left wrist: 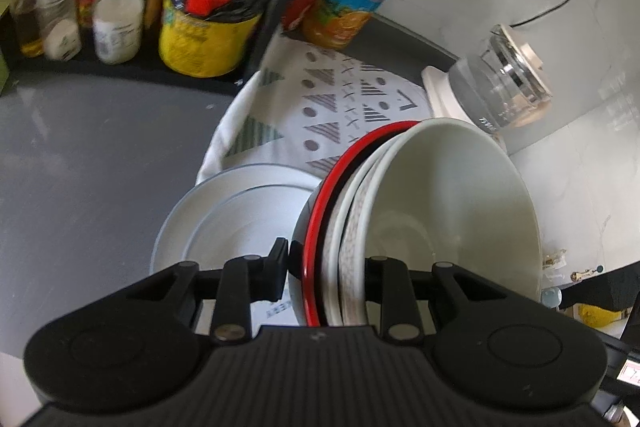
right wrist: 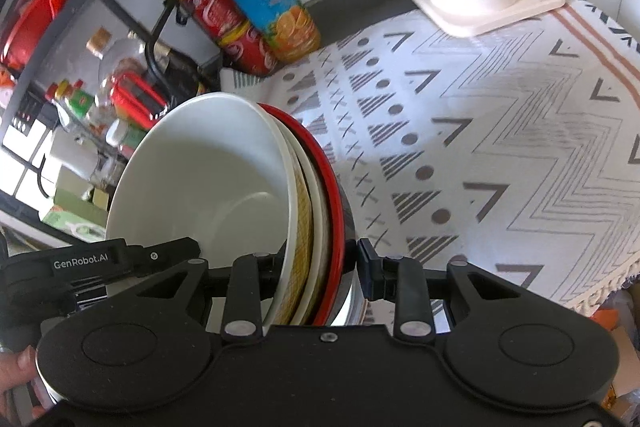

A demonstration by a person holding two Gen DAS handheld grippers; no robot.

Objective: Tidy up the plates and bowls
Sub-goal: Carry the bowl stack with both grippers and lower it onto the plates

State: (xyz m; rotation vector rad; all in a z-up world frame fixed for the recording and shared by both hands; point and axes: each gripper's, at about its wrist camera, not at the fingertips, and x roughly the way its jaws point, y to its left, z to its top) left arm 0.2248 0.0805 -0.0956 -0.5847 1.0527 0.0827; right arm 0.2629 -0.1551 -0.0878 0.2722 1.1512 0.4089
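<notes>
While both grippers clamp opposite sides of the same nested stack of bowls (left wrist: 420, 227), the step in hand looks like carrying that stack to its place. The left gripper (left wrist: 326, 277) is narrowed onto the rims: white ceramic inner bowl, patterned bowl and red-rimmed outer bowl all between its fingers. The right gripper (right wrist: 320, 263) pinches the same rims from the other side. The stack hangs tilted above the white patterned cloth (right wrist: 480, 147) on the grey worktop (left wrist: 100, 147), just beside two pale grey plates (left wrist: 240, 223). Next, I judge, the stack should be levelled and lowered with both hands together, then both grippers released evenly.
</notes>
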